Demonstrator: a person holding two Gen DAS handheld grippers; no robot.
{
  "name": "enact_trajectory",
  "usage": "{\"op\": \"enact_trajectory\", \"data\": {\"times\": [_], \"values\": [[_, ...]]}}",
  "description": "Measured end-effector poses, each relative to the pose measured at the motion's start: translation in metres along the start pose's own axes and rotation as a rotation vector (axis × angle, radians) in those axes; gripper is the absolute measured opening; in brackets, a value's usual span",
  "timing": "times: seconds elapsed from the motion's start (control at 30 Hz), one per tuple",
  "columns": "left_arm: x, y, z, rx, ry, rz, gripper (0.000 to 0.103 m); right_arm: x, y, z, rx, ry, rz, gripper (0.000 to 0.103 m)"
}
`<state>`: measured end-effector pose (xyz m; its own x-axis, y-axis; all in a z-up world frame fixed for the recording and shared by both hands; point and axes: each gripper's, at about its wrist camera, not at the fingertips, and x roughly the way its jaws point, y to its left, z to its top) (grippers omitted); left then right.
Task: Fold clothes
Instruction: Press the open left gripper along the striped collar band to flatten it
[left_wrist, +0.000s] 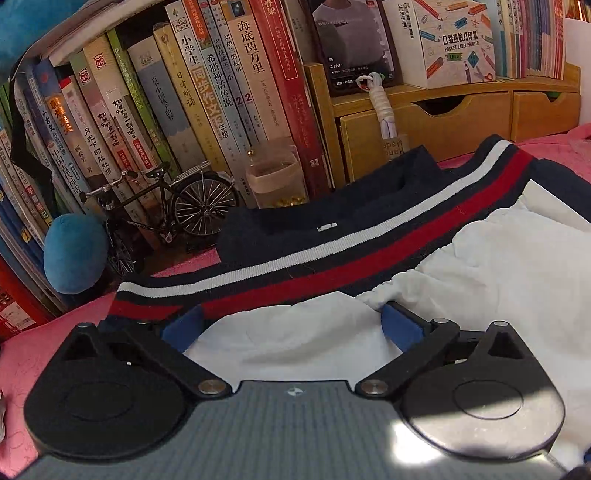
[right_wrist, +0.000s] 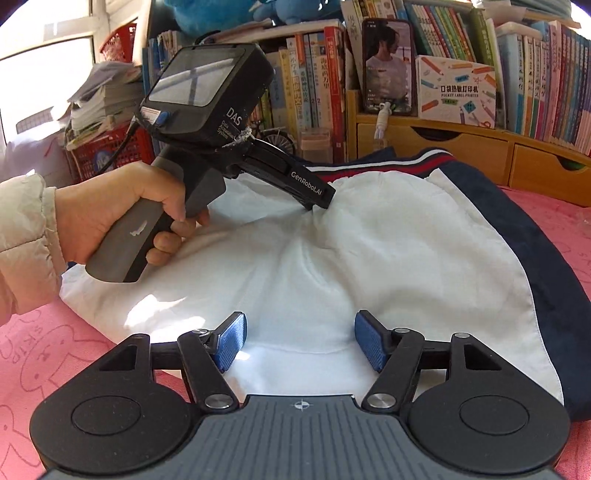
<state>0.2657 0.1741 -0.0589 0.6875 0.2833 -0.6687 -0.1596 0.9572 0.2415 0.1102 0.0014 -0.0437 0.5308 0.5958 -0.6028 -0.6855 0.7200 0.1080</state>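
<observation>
A garment lies spread on the pink sheet (right_wrist: 44, 354), white side (right_wrist: 388, 251) up. Its navy band with a red and a white stripe (left_wrist: 332, 254) runs along the far edge, and navy cloth borders it at the right (right_wrist: 535, 240). My left gripper (left_wrist: 291, 325) stands wide open, low over the white cloth just short of the striped band, its blue pads (left_wrist: 400, 326) not pressing on anything. In the right wrist view a hand (right_wrist: 122, 206) holds that left gripper (right_wrist: 321, 201), nose down on the cloth's far part. My right gripper (right_wrist: 300, 339) is open over the near white edge.
A wall of books (left_wrist: 207, 96) stands close behind the garment. In front of it are a model bicycle (left_wrist: 166, 206), a blue plush (left_wrist: 74, 251) and a clear box (left_wrist: 277, 177). A wooden drawer unit (right_wrist: 461, 144) carries a phone (right_wrist: 386, 66) and a printer box (right_wrist: 458, 92). Red baskets (right_wrist: 110, 147) sit at the left.
</observation>
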Motion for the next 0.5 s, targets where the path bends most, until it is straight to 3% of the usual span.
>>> {"op": "enact_trajectory", "data": {"times": [0.23, 0.4, 0.5], "values": [[0.008, 0.009, 0.008, -0.052, 0.000, -0.032, 0.103, 0.001, 0.001, 0.000, -0.004, 0.002, -0.010, 0.066], [-0.013, 0.021, 0.007, -0.099, -0.033, -0.026, 0.097, 0.001, -0.001, 0.002, 0.003, -0.002, 0.003, 0.070], [-0.039, 0.024, 0.001, -0.060, -0.086, -0.035, 0.096, -0.007, -0.010, 0.003, 0.063, -0.027, 0.026, 0.073]]}}
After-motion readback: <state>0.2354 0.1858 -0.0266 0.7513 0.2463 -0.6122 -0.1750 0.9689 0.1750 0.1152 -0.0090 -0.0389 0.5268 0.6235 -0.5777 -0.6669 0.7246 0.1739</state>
